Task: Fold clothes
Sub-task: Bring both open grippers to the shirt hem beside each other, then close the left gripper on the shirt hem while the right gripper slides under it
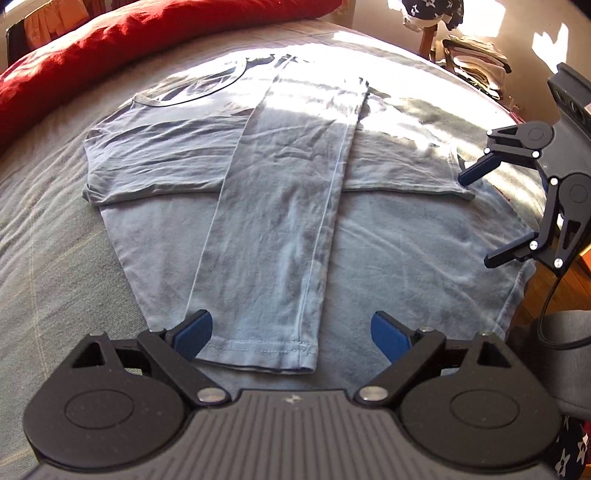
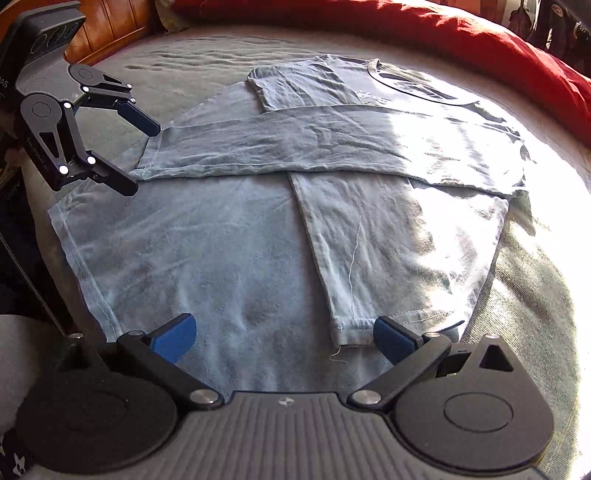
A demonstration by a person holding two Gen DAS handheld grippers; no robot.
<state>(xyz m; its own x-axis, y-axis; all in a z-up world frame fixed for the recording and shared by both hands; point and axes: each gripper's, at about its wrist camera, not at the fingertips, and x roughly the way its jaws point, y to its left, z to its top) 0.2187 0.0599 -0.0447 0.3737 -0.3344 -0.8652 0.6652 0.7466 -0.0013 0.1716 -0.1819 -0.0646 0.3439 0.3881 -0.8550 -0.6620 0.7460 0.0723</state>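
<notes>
A light blue long-sleeved shirt lies flat on the grey bed cover, with both sleeves folded over its body so they cross. In the left wrist view my left gripper is open at the shirt's near hem, and one sleeve cuff lies between its fingers, untouched. My right gripper hangs open at the shirt's right edge. In the right wrist view the shirt fills the middle. My right gripper is open, with the other cuff beside its right finger. My left gripper stands open at a cuff.
A red pillow runs along the far side of the bed, also seen as the red pillow. A wooden board borders the bed. A pile of clothes sits beyond the bed's far corner.
</notes>
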